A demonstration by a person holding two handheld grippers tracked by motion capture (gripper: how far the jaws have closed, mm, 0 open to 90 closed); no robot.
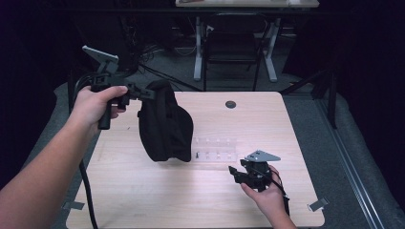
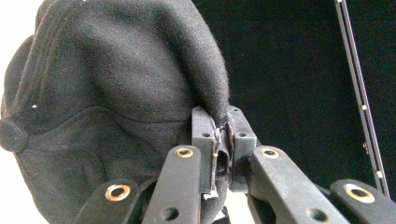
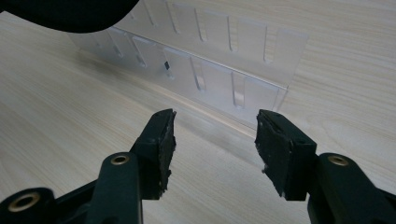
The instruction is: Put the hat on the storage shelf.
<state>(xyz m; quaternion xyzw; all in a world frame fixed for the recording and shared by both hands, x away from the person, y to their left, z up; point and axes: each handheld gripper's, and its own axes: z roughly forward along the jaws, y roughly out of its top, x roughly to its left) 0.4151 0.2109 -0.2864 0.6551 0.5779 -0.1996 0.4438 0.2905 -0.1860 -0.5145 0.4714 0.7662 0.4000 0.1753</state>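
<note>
A: Notes on the black cap [image 1: 165, 121]. Soft fleece or wool-like cloth, fuzzy nap, seamed panels, a covered button at the crown [image 2: 11, 134]. It hangs limp and folded from the left gripper [image 1: 143, 93], so I judge it light and floppy, nothing fragile about it.

B: Where is it held?

A: By a pinched fold of the edge. In the left gripper view the jaws are clenched on a ridge of cloth [image 2: 223, 122], with the crown bulging away up and to the left of the grip. The fabric looks grippy, not slick; a doubled edge like that seems the sound place to take it, since the bulk would just collapse if squeezed.

B: And its position?

A: Raised off the wooden table [image 1: 153, 195], dangling below and just ahead of the left gripper, lower end near or touching the tabletop; I cannot tell which.

B: The other claw?

A: The right gripper [image 1: 237, 172] is low over the table, jaws spread apart, nothing between them. Just ahead of it lies a clear plastic organiser tray [image 3: 219, 70] with slotted compartments, one holding a small dark piece [image 3: 166, 66]. The cap's dark edge [image 3: 70, 14] sits beyond that tray, to the upper left of the open jaws.
</note>
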